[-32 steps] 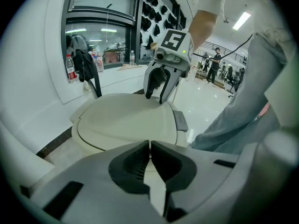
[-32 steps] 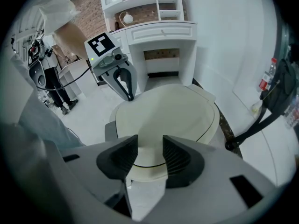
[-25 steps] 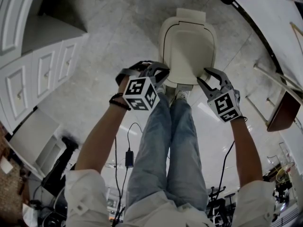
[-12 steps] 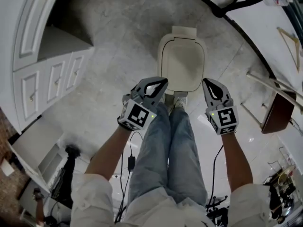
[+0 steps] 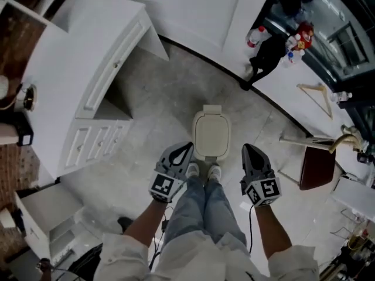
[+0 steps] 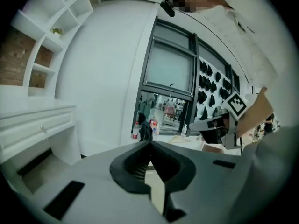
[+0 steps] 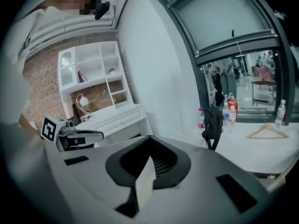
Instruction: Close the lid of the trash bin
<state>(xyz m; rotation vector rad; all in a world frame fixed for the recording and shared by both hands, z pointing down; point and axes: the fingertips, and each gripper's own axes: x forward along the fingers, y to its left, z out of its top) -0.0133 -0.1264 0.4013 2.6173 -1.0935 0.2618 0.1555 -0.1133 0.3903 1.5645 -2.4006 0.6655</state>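
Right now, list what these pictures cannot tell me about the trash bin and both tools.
- Trash bin lid: seen only in the head view, from above. It looks down, but whether it sits flush is too small to tell.
- Body and base of the bin: hidden under that lid.
- Both gripper views: no bin in them. The left tool and right tool, both shut, face across the room.
- Bottle, head view: label too small.

No words, brands or numbers were legible. Only square black-and-white markers (image 5: 164,185) showed, on the left gripper (image 5: 186,147) at seven o'clock and the right gripper (image 5: 246,148) at five.
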